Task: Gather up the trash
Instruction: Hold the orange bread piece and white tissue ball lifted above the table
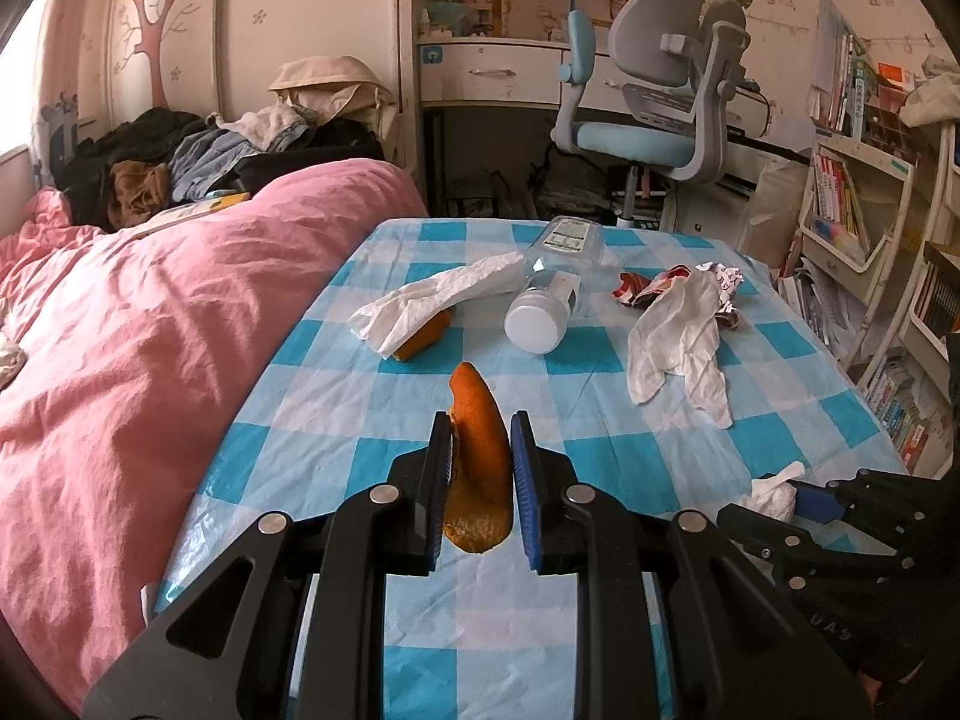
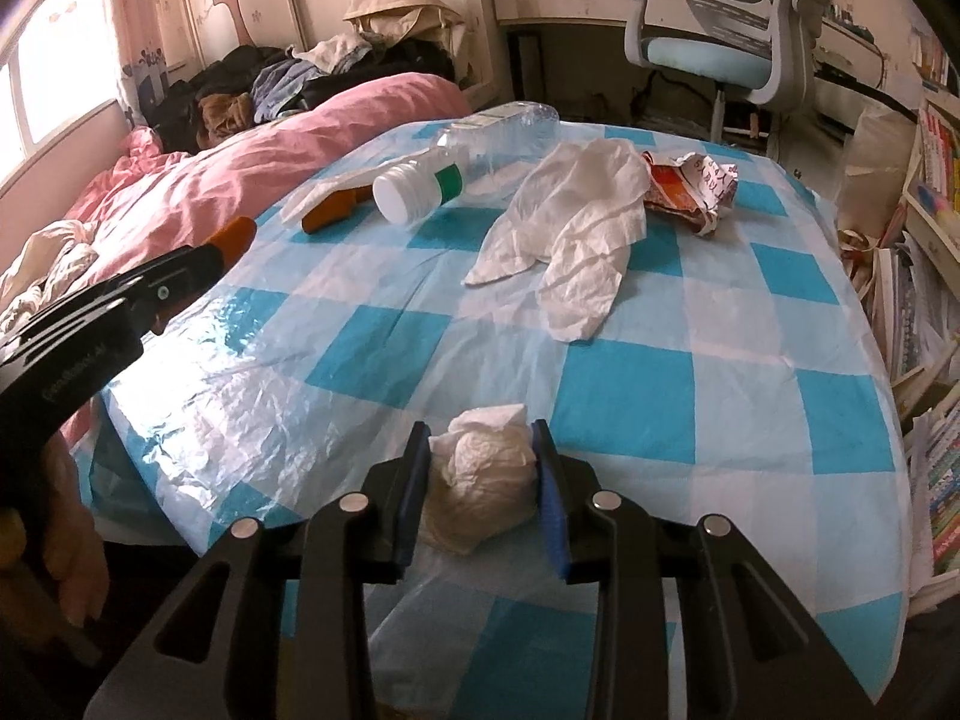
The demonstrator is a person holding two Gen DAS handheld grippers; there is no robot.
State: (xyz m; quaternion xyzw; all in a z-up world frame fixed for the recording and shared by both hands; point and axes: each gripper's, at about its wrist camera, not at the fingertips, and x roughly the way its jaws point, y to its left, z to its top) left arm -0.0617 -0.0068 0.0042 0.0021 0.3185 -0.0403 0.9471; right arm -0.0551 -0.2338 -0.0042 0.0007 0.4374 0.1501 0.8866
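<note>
Two black hand-held grippers work above a table draped in a blue-and-white checked plastic cloth (image 1: 600,432), beside a bed with a pink quilt (image 1: 150,324). The left gripper (image 1: 480,438) clamps a curved strip of orange peel (image 1: 477,450) between its blue pads, while the right gripper (image 2: 480,450), its jaws opening, has a crumpled white tissue ball (image 2: 486,468) between its pads. Beyond them on the cloth lie a white tissue over an orange block (image 1: 432,297), a clear plastic bottle with a white cap (image 1: 549,294), a large crumpled white tissue (image 1: 678,336) and a red-and-white wrapper (image 1: 648,288).
</note>
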